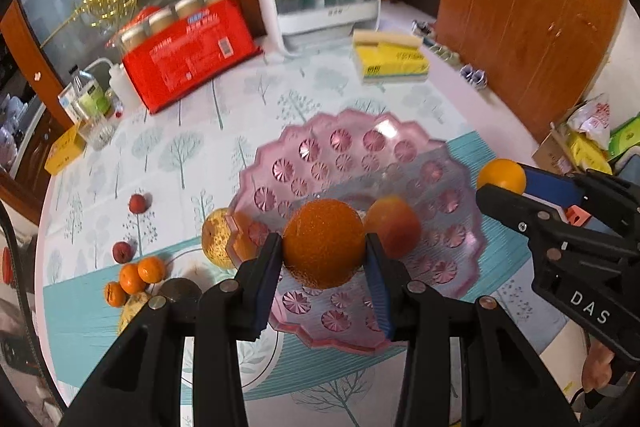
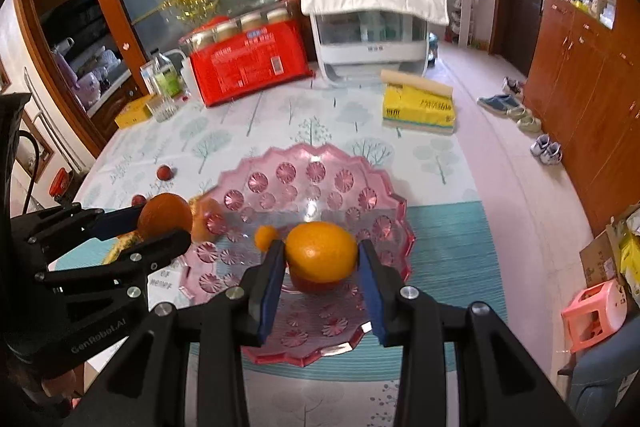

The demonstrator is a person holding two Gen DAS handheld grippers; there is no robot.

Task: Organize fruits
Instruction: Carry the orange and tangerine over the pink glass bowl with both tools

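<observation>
While clamped crosswise in the right gripper, a smooth oval orange was held; a round, pebbled orange was gripped by the left gripper above the faceted pink bowl.

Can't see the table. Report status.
Left gripper shut on dark orange. Right gripper shut on lighter orange. Both over pink dish, nothing blocking.

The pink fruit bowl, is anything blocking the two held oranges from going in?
Nothing visible blocks either orange. The pink bowl lies open below the dark orange and bright orange; only a reddish fruit sits inside.
</observation>
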